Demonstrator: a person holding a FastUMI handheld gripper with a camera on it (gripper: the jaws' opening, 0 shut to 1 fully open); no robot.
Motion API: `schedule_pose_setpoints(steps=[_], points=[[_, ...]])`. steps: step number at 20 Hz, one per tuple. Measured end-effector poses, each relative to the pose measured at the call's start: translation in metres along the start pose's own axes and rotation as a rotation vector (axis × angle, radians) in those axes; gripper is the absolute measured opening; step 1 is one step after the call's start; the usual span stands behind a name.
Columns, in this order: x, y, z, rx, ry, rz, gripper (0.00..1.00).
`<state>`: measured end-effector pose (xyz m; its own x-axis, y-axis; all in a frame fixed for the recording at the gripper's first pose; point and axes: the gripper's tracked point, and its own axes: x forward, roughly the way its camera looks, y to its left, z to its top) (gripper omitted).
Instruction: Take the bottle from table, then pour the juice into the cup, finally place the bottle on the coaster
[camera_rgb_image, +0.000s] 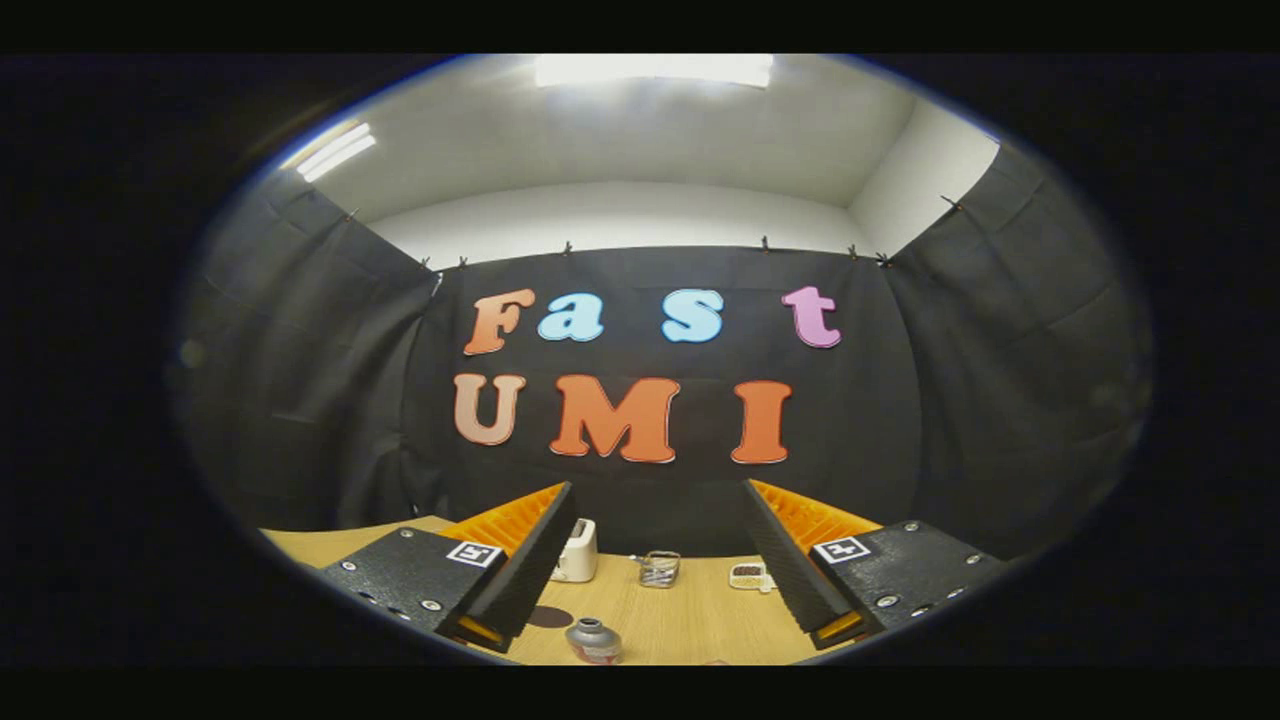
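Note:
My gripper (655, 560) is open, its two fingers spread wide above the wooden table (690, 620) with nothing between them. Near the table's front, low between the fingers and closer to the left one, stands the bottle (593, 640); I see its grey cap and a bit of red below. A dark round coaster (549, 617) lies just left of the bottle, partly hidden by the left finger. Farther back, between the fingers, stands a clear glass cup (659, 568).
A white toaster-like box (577, 551) stands at the back beside the left finger. A small white dish with dark contents (748, 576) sits by the right finger. Black cloth walls close the booth behind and on both sides.

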<state>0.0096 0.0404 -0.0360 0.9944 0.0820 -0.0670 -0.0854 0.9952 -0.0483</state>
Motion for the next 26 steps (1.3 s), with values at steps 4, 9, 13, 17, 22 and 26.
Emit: schedule_pose_setpoints(steps=[4,9,13,17,22,26], points=[[-0.001,0.012,-0.022,0.015,0.030,0.028,0.97],[-0.003,0.030,-0.068,0.018,0.087,0.077,0.97],[-0.005,0.043,-0.114,0.003,0.149,0.105,0.97],[-0.011,0.049,-0.150,0.030,0.192,0.123,0.97],[-0.014,0.055,-0.201,0.066,0.248,0.138,0.97],[-0.013,0.061,-0.239,0.081,0.286,0.154,0.98]])
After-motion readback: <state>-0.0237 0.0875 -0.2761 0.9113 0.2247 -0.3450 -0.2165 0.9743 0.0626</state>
